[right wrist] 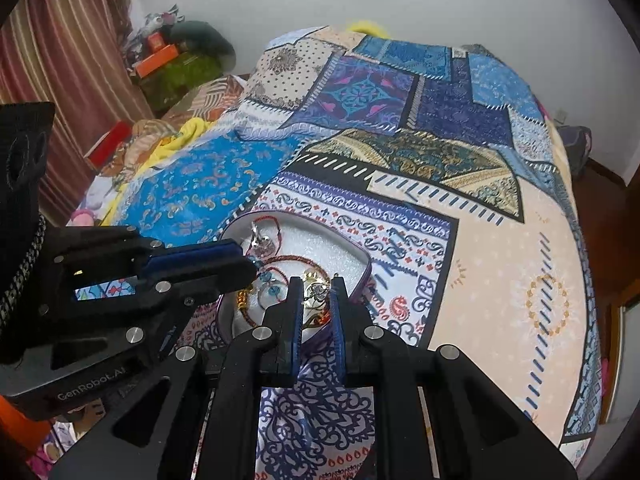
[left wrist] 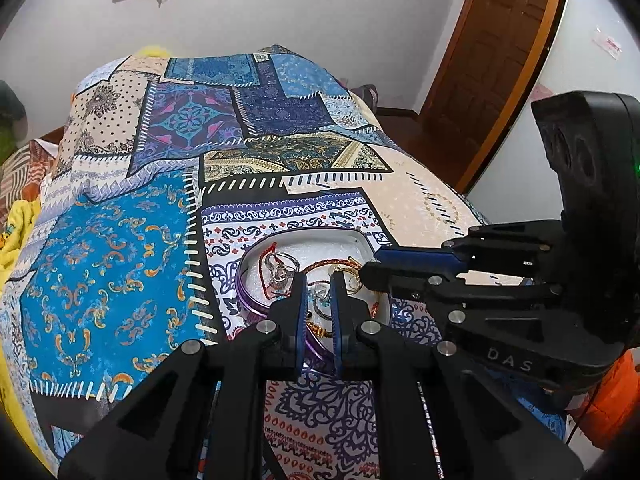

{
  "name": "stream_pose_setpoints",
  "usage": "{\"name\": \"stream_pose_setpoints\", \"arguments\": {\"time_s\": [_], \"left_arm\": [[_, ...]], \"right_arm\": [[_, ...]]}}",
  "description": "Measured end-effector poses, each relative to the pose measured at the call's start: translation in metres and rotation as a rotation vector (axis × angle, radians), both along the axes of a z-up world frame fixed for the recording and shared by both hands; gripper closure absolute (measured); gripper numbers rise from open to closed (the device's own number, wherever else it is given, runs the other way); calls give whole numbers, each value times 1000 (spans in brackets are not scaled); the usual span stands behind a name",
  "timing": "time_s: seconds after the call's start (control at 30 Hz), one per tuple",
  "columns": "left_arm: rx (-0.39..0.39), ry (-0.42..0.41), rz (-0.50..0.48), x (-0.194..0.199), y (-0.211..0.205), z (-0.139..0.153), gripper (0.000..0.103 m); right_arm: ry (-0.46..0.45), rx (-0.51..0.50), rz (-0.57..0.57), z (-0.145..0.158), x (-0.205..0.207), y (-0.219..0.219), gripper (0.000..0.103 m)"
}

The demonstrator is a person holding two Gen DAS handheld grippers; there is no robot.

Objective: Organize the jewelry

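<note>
A purple-rimmed box with a white lining [left wrist: 320, 242] [right wrist: 320, 240] lies on the patchwork bedspread and holds tangled jewelry: red thread bracelets [left wrist: 326, 265] [right wrist: 280, 260], silver pieces [left wrist: 282, 272] [right wrist: 262, 244] and gold rings. My left gripper [left wrist: 319, 280] hovers over the box's near side, jaws a little apart around a blue-stone piece [left wrist: 322, 300], not clearly gripping. My right gripper [right wrist: 316, 284] is over the box's near right part, jaws slightly apart around a silver ring [right wrist: 318, 291]. Each gripper shows in the other view: the right one [left wrist: 370, 266], the left one [right wrist: 250, 264].
The patchwork bedspread [left wrist: 120, 260] [right wrist: 500, 280] covers the bed on all sides of the box. A brown wooden door [left wrist: 500, 60] stands at the right. Curtains [right wrist: 60, 40], clutter and yellow cloth [right wrist: 180, 132] lie at the far left.
</note>
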State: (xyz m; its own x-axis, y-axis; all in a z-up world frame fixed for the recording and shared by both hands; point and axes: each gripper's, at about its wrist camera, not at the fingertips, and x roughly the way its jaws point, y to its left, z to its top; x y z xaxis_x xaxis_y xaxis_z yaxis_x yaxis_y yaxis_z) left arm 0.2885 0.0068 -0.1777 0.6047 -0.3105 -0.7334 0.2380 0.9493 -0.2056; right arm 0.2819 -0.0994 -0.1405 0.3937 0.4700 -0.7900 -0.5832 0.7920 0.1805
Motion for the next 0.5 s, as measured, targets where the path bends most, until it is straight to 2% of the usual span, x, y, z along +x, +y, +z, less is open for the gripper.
{"name": "stream_pose_setpoints", "arguments": {"time_s": [0.1, 0.33, 0.5], "left_arm": [[-4, 7, 8, 0, 2, 1, 94], [-4, -22, 33, -10, 7, 18, 94], [12, -85, 76, -29, 13, 47, 94]], "right_arm": [[7, -1, 2, 1, 0, 0, 91], [-39, -4, -16, 16, -8, -4, 74], [-89, 23, -45, 41, -20, -12, 74]]}}
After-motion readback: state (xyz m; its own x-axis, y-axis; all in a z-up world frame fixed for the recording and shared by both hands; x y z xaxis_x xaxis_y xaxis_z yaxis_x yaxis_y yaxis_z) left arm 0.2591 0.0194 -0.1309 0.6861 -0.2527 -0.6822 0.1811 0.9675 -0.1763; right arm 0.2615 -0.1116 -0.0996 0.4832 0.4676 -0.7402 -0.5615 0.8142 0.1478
